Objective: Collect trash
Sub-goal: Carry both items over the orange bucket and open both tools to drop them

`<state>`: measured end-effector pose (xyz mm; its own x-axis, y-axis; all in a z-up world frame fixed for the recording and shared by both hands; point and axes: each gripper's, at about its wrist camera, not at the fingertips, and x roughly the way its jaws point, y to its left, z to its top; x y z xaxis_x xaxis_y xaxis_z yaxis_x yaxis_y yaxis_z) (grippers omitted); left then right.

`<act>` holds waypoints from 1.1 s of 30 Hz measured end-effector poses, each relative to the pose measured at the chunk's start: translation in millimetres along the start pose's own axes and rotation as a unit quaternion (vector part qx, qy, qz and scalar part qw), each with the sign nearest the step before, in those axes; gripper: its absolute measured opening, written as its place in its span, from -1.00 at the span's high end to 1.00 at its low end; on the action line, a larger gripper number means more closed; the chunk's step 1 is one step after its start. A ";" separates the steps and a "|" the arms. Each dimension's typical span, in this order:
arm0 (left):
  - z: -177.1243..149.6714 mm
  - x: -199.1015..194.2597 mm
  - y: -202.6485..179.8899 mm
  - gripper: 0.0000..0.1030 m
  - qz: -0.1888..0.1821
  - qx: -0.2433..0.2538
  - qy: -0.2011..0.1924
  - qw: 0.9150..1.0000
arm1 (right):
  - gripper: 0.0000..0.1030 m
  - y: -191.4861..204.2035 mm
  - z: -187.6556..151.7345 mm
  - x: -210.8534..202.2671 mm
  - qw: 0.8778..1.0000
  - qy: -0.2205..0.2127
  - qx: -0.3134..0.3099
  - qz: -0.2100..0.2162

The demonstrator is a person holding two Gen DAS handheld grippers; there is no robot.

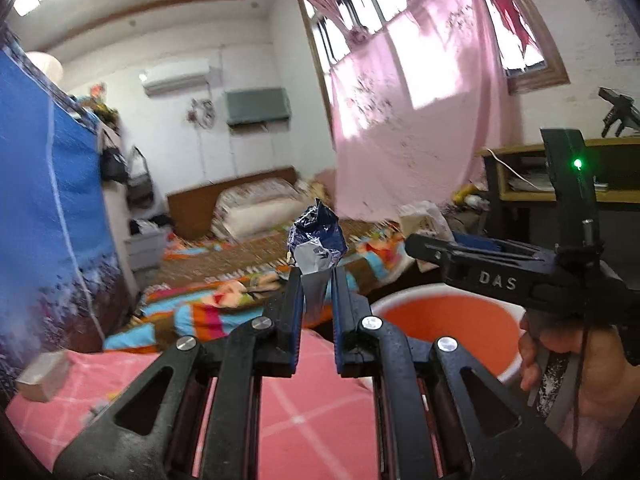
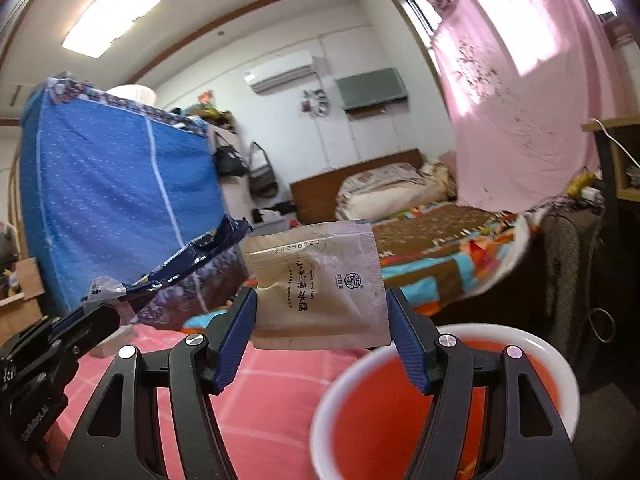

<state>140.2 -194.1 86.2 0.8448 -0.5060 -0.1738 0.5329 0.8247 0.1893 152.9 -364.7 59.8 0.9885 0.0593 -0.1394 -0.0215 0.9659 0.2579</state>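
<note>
We work in a cluttered bedroom, over a pink checked cloth [image 1: 312, 412] that covers the surface right beneath our tools. Nearest to us in the left wrist view, our left gripper [image 1: 317, 276] is pinched narrow on a crumpled snack wrapper [image 1: 318, 240], dark blue outside and silvery foil inside, which stands up above the fingertips. In the right wrist view our right gripper [image 2: 320, 304] stands much wider, its ribbed blue pads [image 2: 234, 340] set against the two side edges of a flat beige sachet [image 2: 320, 288] printed with dark characters and a stamped date; the sachet hangs upright between them, held clear of the cloth.

Just beside and below the right gripper sits the bin [image 2: 560, 364], a round plastic tub with a white rim and an orange inside. What we see of its interior shows only orange wall; the bottom is hidden by the gripper arms, so we cannot tell what lies in it. The sachet is near the bin's rim but not over its middle, and the wrapper is to the left of the bin.

Farther off lies a bed with a bright patchwork quilt [image 2: 460, 256] and a wooden headboard. A blue fabric wardrobe [image 2: 120, 200] rises on the left, and a pink curtain [image 1: 420, 120] hangs over the sunlit window on the right.
</note>
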 end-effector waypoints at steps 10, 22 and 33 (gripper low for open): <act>-14.8 30.3 -33.5 0.68 -0.054 -0.015 0.069 0.996 | -0.28 -31.9 -12.1 3.5 0.997 0.057 0.021 -0.045; -27.0 62.2 -37.3 0.67 -0.102 -0.069 0.156 0.980 | -0.29 -48.8 -16.8 4.3 0.993 0.090 0.044 -0.065; -28.8 60.7 -30.1 0.53 -0.085 -0.094 0.165 0.978 | -0.29 -50.1 -14.6 5.6 0.992 0.094 0.047 -0.067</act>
<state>174.1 -242.3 42.2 0.6669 -0.5560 -0.4961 0.6200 0.7833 -0.0445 157.4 -409.1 32.2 0.9359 -0.0130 -0.3519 0.1306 0.9408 0.3127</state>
